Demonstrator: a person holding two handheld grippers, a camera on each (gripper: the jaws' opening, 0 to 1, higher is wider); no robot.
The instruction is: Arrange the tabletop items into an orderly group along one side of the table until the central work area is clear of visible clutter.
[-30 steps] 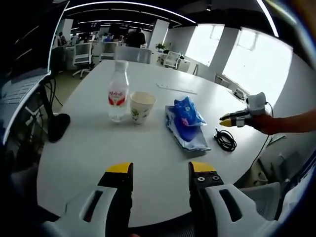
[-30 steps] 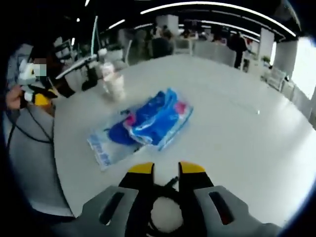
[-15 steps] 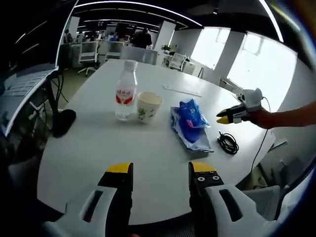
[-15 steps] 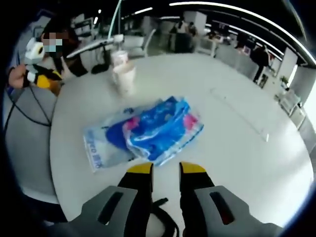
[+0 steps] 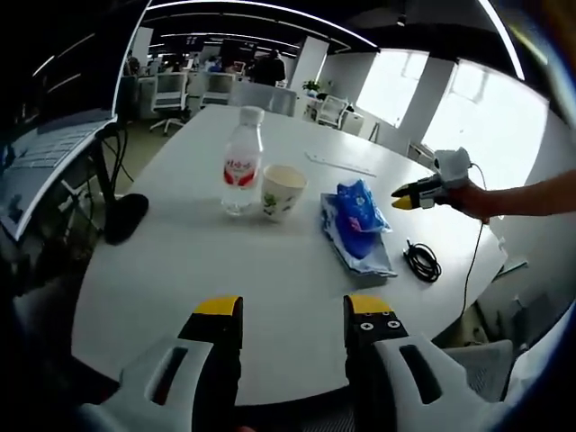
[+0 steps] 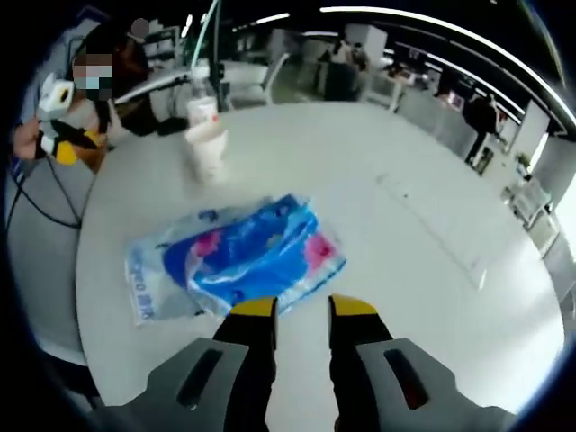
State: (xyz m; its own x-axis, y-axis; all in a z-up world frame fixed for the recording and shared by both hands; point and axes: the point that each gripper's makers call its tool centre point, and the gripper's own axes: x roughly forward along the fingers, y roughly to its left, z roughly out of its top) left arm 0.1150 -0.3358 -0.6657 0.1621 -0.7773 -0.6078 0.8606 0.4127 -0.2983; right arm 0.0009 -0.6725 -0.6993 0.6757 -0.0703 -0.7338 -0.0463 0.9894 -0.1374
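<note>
While I hold my left gripper low over the near edge of the white table, its yellow-tipped jaws stand apart with nothing between them. Ahead sits a clear water bottle with a red label, upright, and just beside it an upright paper cup with a green print. Past the cup lie the blue tissue packs, crinkled glossy plastic in blue with pink patches, one pack resting partly on a flatter one; their long axis runs away from me toward the far side of the table. A coiled black cable lies near them at the table's edge. My right gripper hangs just over the near end of the packs, jaws parted and empty. From that side the packs stretch across the view, leftward toward the cup.
</note>
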